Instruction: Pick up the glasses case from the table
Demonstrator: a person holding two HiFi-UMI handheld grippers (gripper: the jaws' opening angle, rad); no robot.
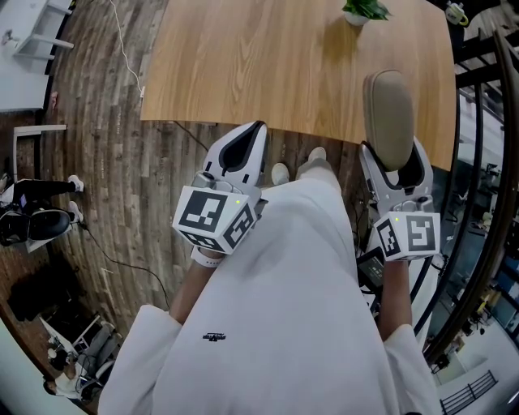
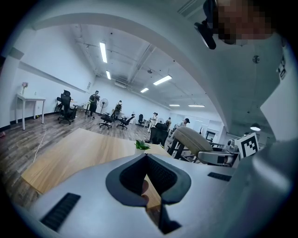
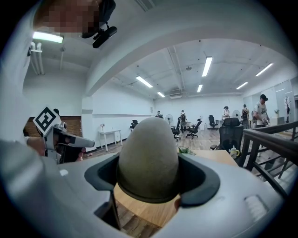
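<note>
A beige oval glasses case point(image 1: 389, 118) sticks out of my right gripper point(image 1: 395, 166), which is shut on it and holds it over the near edge of the wooden table point(image 1: 268, 65). In the right gripper view the case point(image 3: 148, 155) fills the space between the jaws. My left gripper point(image 1: 240, 154) hangs to the left, just off the table's near edge, shut with nothing in it. From the left gripper view its jaws meet at the tip point(image 2: 147, 157) and the case point(image 2: 198, 142) shows to the right.
A small green plant in a white pot point(image 1: 362, 11) stands at the table's far edge. Wood-plank floor lies left of the table, with a cable point(image 1: 128, 49) across it. A black railing point(image 1: 495, 121) runs along the right. Office chairs and people are far off.
</note>
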